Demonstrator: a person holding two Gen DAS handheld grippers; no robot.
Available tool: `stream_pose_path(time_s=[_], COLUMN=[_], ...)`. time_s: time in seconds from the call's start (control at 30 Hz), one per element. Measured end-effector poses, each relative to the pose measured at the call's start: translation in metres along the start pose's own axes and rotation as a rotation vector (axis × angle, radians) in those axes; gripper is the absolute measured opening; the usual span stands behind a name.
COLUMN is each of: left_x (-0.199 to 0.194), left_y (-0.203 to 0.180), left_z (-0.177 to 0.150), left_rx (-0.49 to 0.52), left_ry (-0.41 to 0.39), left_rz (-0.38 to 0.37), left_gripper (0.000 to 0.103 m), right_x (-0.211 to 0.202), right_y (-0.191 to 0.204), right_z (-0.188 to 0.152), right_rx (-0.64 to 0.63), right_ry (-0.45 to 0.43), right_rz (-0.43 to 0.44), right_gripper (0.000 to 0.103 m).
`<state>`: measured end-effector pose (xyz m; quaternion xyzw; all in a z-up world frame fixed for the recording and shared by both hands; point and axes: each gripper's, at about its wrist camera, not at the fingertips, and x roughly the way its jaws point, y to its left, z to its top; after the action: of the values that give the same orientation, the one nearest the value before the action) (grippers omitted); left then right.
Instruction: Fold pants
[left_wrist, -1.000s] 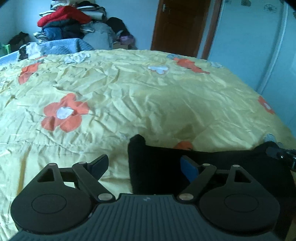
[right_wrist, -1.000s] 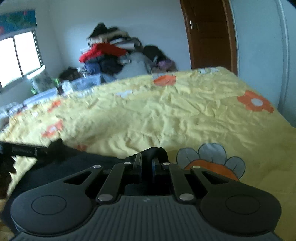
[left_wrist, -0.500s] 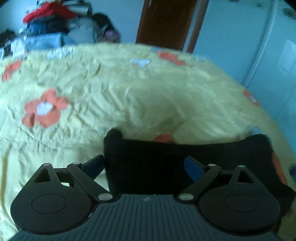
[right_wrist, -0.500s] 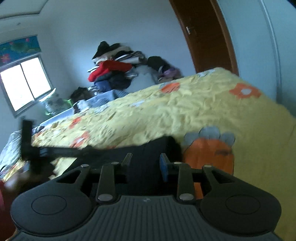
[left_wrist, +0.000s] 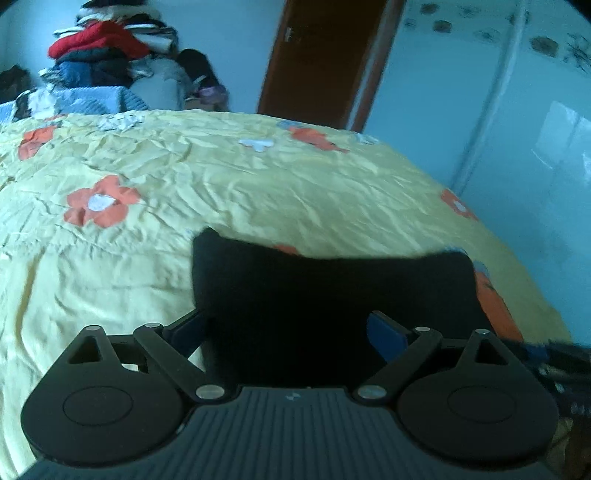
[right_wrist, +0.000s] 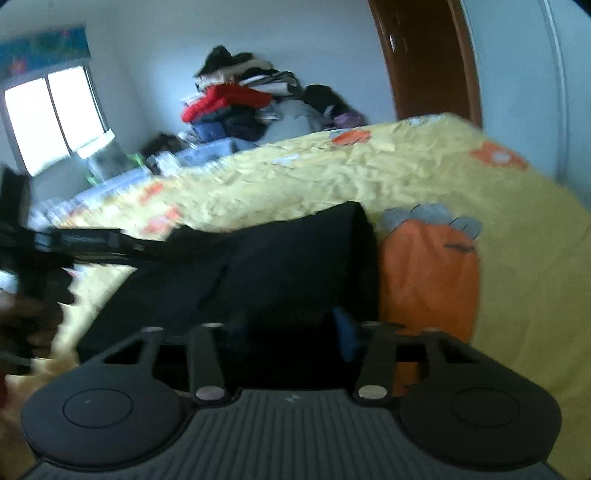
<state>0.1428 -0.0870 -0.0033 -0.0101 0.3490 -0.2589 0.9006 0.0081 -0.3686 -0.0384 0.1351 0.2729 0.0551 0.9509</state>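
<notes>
Lay dead ahead of both tools: pants (left_wrist: 332, 295) on bed (left_wrist: 258, 192), long axis crosswise. Left gripper (left_wrist: 291, 328) gaped wide, empty. Right gripper (right_wrist: 291, 332), just opening, gripped nothing.

Both wrist views: bed (left_wrist: 258, 192), close.

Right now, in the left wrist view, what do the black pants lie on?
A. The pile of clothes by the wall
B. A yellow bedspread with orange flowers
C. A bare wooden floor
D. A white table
B: the black pants lie flat on the yellow bedspread, whose orange flowers show around them; the pile of clothes sits far behind.
</notes>
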Motion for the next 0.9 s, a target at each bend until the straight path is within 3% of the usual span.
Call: stream_pose_path(time_s=[0.23, 0.3, 0.37, 0.43, 0.53, 0.7, 0.77, 0.83, 0.9], left_x=[-0.011, -0.007, -0.009, -0.016, -0.021, 0.012, 0.028, 0.037, 0.030], left_y=[-0.007, -0.004, 0.001, 0.005, 0.002, -0.007, -0.008, -0.009, -0.011], left_z=[-0.015, -0.017, -0.016, -0.012, 0.000, 0.014, 0.011, 0.010, 0.011], left_rx=[0.043, 0.034, 0.007, -0.008, -0.012, -0.014, -0.009, 0.026, 0.044], left_ry=[0.014, 0.039, 0.039, 0.010, -0.030, 0.067, 0.103, 0.106, 0.090], left_rz=[-0.014, 0.003, -0.012, -0.016, -0.030, -0.128, -0.097, -0.072, -0.051], left_gripper=[0.096, 0.096, 0.096, 0.096, 0.096, 0.098, 0.098, 0.098, 0.098], right_x=[-0.018, -0.012, -0.014, -0.026, -0.031, 0.023, 0.052, 0.067, 0.064], right_y=[0.002, -0.003, -0.006, -0.004, 0.001, 0.007, 0.003, -0.002, -0.014], right_z=[-0.008, -0.010, -0.006, 0.003, 0.028, 0.050, 0.051, 0.048, 0.052], right_rx=[-0.068, -0.053, -0.011, -0.012, -0.064, -0.121, -0.139, -0.188, -0.112], right_ry=[0.008, 0.040, 0.026, -0.043, -0.098, 0.023, 0.095, 0.113, 0.095], right_rz=[-0.071, -0.064, -0.060, -0.082, -0.069, 0.086, 0.070, -0.023, -0.002], right_gripper=[0.032, 0.035, 0.051, 0.057, 0.058, 0.057, 0.057, 0.057, 0.058])
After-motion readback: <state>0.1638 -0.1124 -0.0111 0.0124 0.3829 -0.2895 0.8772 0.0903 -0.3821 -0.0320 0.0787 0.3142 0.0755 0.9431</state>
